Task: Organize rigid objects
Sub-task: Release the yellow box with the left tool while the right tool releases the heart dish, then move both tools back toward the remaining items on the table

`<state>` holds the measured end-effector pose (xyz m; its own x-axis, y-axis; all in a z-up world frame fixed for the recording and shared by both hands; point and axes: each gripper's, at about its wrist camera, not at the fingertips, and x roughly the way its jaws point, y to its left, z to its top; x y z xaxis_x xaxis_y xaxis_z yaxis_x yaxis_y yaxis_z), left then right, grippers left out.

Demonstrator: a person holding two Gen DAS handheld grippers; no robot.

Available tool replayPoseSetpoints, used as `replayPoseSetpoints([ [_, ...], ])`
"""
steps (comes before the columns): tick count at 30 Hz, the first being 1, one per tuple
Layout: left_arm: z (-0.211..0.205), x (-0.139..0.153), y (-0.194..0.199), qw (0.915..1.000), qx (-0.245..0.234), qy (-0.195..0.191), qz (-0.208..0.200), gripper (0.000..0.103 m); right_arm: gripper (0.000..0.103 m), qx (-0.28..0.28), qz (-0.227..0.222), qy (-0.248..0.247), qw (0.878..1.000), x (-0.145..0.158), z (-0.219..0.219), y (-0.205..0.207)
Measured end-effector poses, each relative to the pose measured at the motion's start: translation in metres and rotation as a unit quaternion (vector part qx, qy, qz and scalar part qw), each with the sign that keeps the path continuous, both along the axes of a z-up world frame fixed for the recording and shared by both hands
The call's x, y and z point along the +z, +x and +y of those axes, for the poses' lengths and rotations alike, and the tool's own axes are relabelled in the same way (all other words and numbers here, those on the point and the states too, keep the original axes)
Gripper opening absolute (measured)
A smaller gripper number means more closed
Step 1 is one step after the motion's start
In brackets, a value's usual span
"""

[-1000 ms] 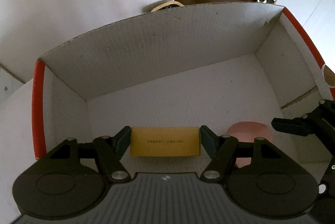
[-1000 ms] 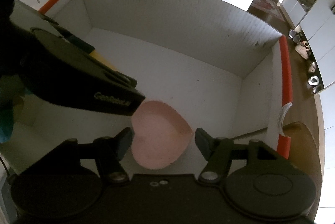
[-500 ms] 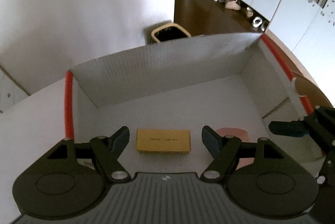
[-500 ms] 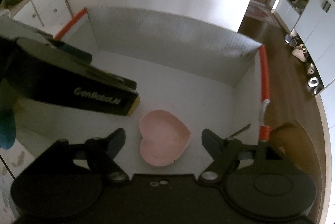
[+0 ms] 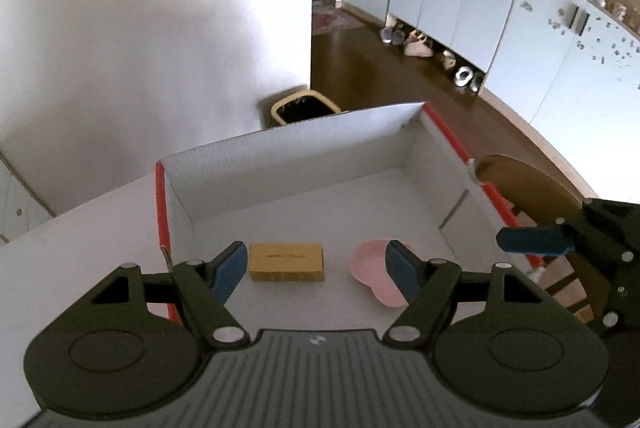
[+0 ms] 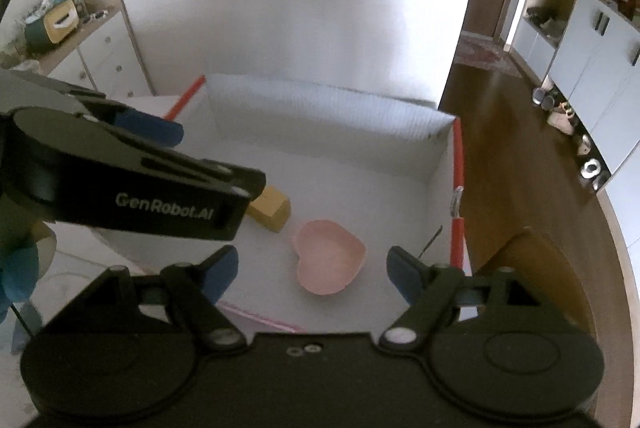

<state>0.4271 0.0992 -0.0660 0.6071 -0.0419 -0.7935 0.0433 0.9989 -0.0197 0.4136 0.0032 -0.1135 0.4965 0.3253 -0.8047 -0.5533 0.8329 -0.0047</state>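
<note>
While both grippers hang above the white cardboard box [image 5: 304,164], its floor carries the only two things to be sorted: a yellow rectangular block [image 5: 286,262] and a pink heart-shaped dish [image 6: 329,257]. The box, open at the top and edged with red strips [image 5: 161,204] along its two side rims, serves as the landmark here. The block lies flat on the box floor toward the box's left wall, one broad face up, and the dish sits on the same floor toward the box's right wall, hollow side up; the two lie near each other but do not touch. The left gripper [image 5: 316,266] is held over the near part of the box with its blue-padded fingers spread apart and nothing between them; the block and the dish show in the gap only because they lie on the floor below. The right gripper [image 6: 310,268] hangs over the near right part of the box, its fingers likewise set wide with nothing pressed between the pads, the dish lying below in the gap. In the right wrist view the left gripper's black body crosses over the box's left side and hides part of the block. A wooden chair [image 5: 532,184] stands just outside the box's right wall, and a bin [image 5: 304,106] stands behind the box's far wall.
</note>
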Motion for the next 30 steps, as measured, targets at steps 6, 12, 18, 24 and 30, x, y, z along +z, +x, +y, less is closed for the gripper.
replayPoseSetpoints([
  [6,-0.001,0.019,-0.029,0.9997,-0.006,-0.001,-0.025,0.076,0.084,-0.010,-0.016,0.023,1.000,0.020,-0.014,-0.029],
  [12,0.002,0.032,-0.059,0.9988,-0.008,-0.008,-0.047,0.082,0.088,-0.011,-0.029,0.055,0.998,0.037,-0.023,-0.056],
  [18,0.008,0.041,-0.092,0.9976,-0.012,-0.015,-0.067,0.082,0.092,-0.011,-0.040,0.082,0.996,0.050,-0.031,-0.084],
  [24,0.014,0.049,-0.124,0.9958,-0.013,-0.021,-0.088,0.082,0.097,-0.015,-0.052,0.105,0.993,0.060,-0.039,-0.112],
  [30,0.018,0.058,-0.153,0.9936,-0.024,-0.029,-0.106,0.082,0.101,-0.025,-0.067,0.122,0.990,0.068,-0.046,-0.138],
])
